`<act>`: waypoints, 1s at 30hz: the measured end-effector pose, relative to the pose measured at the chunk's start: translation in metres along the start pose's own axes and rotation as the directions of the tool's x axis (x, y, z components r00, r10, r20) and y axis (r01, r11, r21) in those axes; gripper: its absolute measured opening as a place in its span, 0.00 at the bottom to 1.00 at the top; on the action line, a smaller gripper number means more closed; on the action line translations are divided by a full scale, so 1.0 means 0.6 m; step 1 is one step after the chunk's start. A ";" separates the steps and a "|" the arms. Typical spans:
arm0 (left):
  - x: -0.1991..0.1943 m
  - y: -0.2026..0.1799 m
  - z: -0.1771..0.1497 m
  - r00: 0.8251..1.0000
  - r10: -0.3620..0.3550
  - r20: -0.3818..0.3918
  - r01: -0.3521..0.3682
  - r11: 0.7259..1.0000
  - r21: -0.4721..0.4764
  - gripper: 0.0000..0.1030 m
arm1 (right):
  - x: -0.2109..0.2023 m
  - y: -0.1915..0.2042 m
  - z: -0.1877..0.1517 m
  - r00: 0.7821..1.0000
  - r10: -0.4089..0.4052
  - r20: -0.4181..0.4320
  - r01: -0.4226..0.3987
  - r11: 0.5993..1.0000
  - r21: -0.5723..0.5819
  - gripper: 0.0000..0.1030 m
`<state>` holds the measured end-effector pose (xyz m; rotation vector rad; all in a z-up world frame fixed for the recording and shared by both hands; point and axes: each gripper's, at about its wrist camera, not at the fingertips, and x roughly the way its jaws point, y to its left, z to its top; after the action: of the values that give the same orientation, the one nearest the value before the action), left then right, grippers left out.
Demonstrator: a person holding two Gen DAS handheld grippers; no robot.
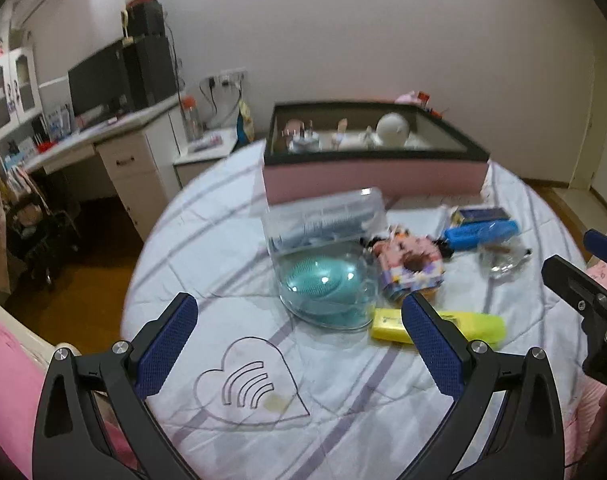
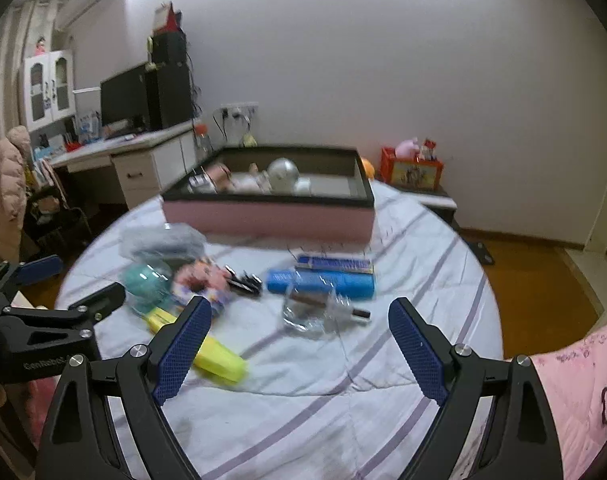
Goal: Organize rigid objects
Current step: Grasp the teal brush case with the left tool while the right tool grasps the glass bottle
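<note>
2 grippers are held above a bed covered with a white striped sheet (image 2: 343,400). The left gripper (image 1: 299,340) is seen with its blue pads spread wide and nothing between them; beneath its gap a heart outline (image 1: 251,384) is printed on the sheet. The right gripper (image 2: 299,344) is likewise spread apart and empty, with bare sheet under it.

Several rigid objects are scattered on the sheet ahead of both tools. A clear plastic case (image 1: 323,220) is stood at the left of the group, and a teal round object in a clear shell (image 1: 323,284) is set just in front of it. A pink patterned box (image 1: 411,264) lies beside that, a yellow block (image 1: 387,324) nearer the left gripper. Further right, a blue case (image 2: 323,280), a dark blue box (image 2: 335,264) behind it, and a clear glass item (image 2: 307,312) are grouped together. A pink-sided open box (image 2: 271,216) holding assorted items is placed at the far side of the sheet.
</note>
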<state>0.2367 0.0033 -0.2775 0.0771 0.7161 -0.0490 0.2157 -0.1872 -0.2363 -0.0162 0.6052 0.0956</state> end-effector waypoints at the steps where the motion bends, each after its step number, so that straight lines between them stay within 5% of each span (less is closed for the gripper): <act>1: 0.014 -0.001 -0.002 1.000 -0.002 -0.021 0.002 1.000 0.004 1.00 | 0.013 -0.006 -0.003 1.000 -0.001 -0.018 0.001 1.000 0.008 0.89; 14: 0.114 -0.007 0.020 0.989 -0.037 -0.140 0.038 0.999 0.006 0.98 | 0.097 -0.055 0.003 0.995 -0.005 -0.101 0.012 0.998 0.065 0.89; 18: 0.110 -0.012 0.024 0.989 -0.086 -0.124 0.088 0.996 0.010 0.70 | 0.117 -0.061 0.005 0.991 0.003 -0.134 0.007 0.997 0.075 0.89; 30: 0.081 -0.016 0.012 0.989 -0.082 -0.123 0.091 0.994 0.065 0.70 | 0.176 -0.043 0.019 0.970 0.026 -0.244 -0.011 0.998 0.065 0.89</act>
<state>0.2774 -0.0080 -0.3048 0.1175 0.8378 -0.1538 0.3110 -0.2035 -0.2874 0.0396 0.8549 0.0932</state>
